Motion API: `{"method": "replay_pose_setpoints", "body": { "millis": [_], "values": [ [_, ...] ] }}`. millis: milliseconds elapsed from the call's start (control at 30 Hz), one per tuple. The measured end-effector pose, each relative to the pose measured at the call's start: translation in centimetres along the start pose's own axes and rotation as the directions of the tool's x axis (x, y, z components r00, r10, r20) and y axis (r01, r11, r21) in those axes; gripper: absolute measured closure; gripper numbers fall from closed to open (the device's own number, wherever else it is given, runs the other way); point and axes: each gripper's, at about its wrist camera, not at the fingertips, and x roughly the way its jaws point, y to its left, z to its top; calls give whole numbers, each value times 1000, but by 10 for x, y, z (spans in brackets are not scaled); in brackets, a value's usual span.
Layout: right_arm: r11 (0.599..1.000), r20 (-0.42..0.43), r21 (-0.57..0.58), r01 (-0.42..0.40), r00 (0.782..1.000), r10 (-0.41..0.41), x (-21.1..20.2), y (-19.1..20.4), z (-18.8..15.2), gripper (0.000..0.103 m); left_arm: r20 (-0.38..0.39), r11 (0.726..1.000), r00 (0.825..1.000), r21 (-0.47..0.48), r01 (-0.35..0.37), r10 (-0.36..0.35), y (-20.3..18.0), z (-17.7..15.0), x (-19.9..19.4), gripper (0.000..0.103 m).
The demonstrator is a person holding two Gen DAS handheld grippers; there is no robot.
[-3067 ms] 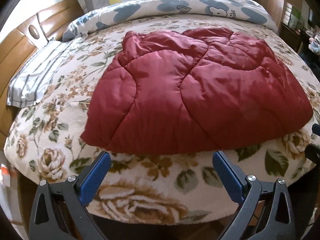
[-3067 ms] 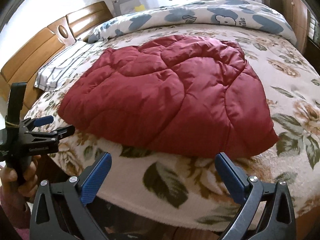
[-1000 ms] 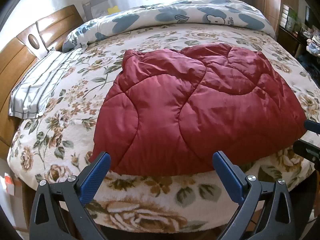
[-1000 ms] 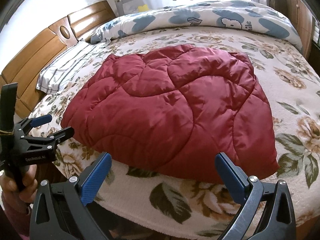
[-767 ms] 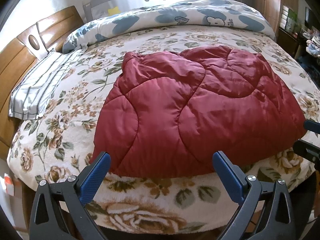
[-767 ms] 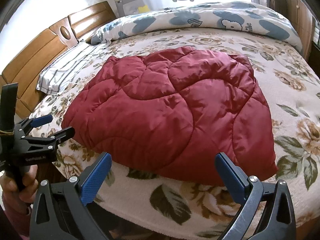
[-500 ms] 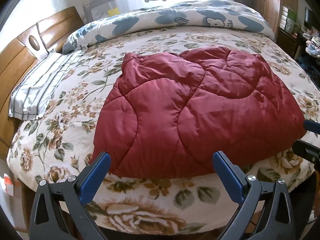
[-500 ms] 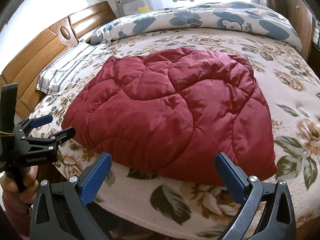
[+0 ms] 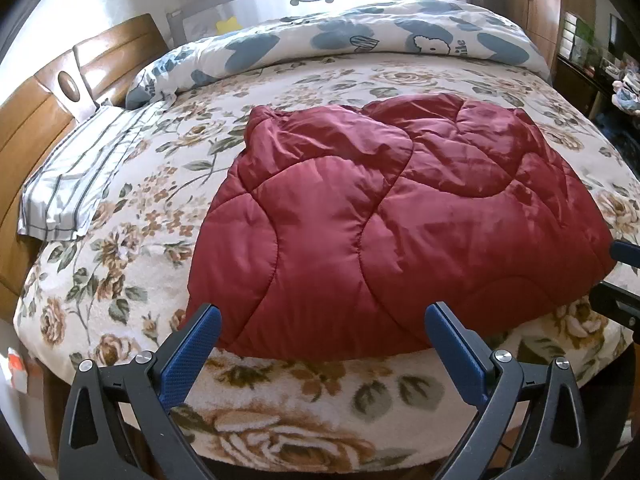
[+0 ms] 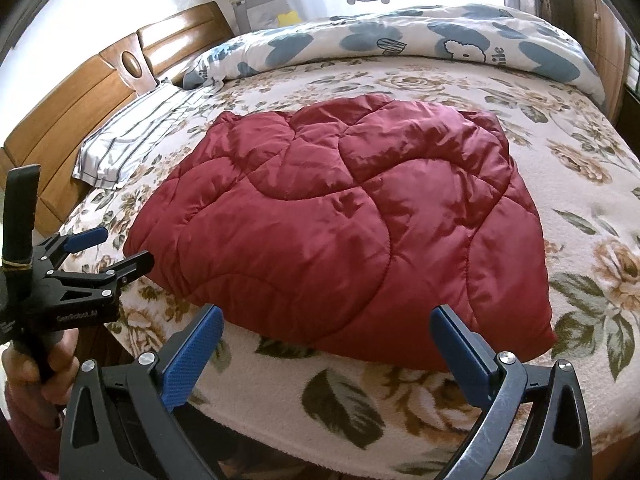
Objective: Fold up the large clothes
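- The pillow (image 9: 76, 184) lay well left of the quilt (image 9: 384, 232), by the headboard (image 9: 32, 128); a fold swung far that way could have dragged over it.
- The left gripper (image 9: 320, 344) hovered with jaws wide apart and empty, just short of the quilt's near left corner. A shallow bite there would probably have taken only the slick top layer, letting the padding slide out.
- The quilt lay in the middle of the bed (image 9: 168, 208), already doubled into a puffy slab, its near edge close to the bed's near side. Pulling it nearer could have tipped it off the bed.
- The right gripper (image 10: 326, 342) was likewise spread wide and held nothing, just in front of the quilt's near right edge. Uneven lifts by the two would likely have skewed the fold.
- The duvet (image 10: 400, 44) lay beyond the quilt; a far fold might have landed on it.
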Motion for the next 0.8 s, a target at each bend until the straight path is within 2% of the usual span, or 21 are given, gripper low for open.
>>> {"method": "replay_pose_setpoints", "body": {
  "millis": [800],
  "values": [
    [1000, 6, 9, 0, 1000, 0, 1, -1, 2, 0, -3, 1000, 1000, 0, 3, -3, 0, 1, 3, 1]
  ]
}}
